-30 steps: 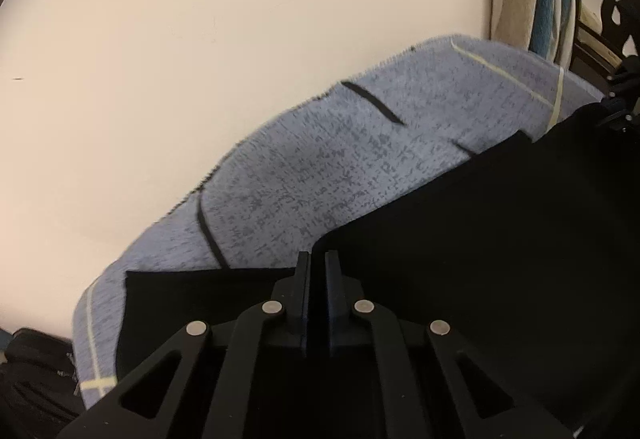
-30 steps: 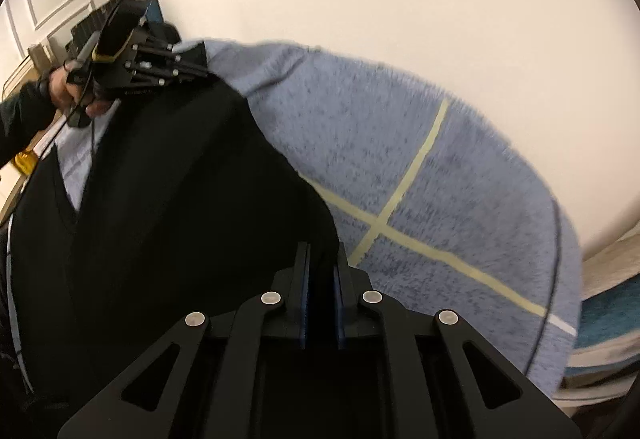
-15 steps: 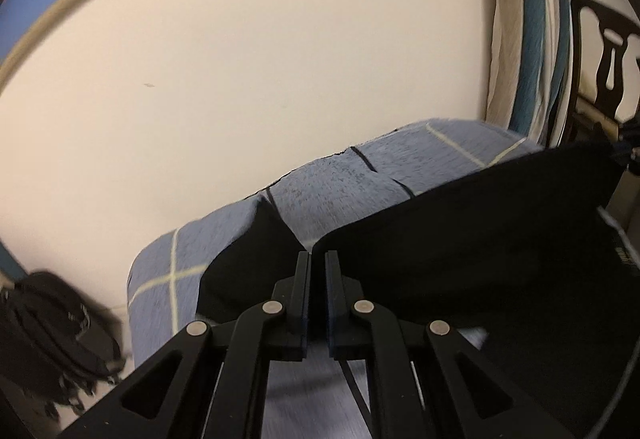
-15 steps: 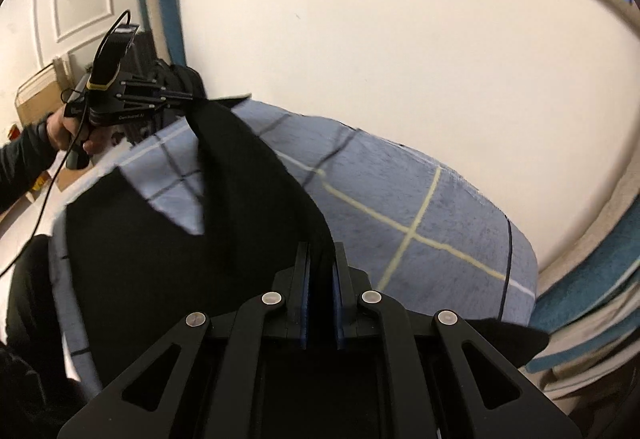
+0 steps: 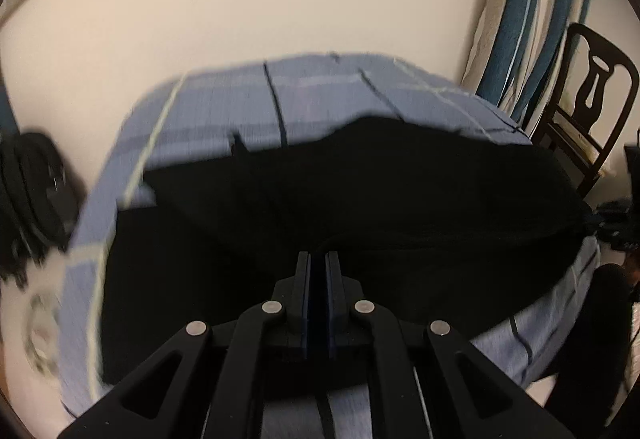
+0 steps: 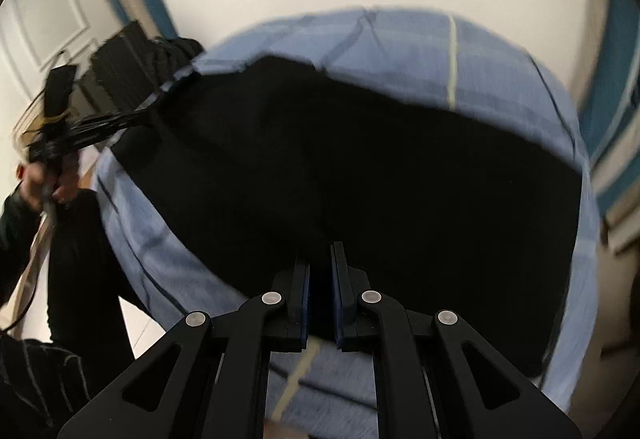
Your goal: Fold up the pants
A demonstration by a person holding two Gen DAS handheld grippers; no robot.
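Jaws pinching black pants [image 5: 360,199] over blue checked blanket [image 5: 320,99].

surface: blue checked blanket [image 5: 328,99] | on it: black pants [image 5: 360,199], spread wide

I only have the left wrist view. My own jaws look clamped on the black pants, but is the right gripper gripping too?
Observer: Yes. The right gripper is shut on the black pants at their near edge.
Operator: Does my left gripper show from that side?
Observer: It does. The left gripper, blurred, pinches the pants' far left corner, with a hand on its handle.
Operator: How do the pants lie on that side?
Observer: They spread across the blue checked cover, whose far part stays bare beyond them.
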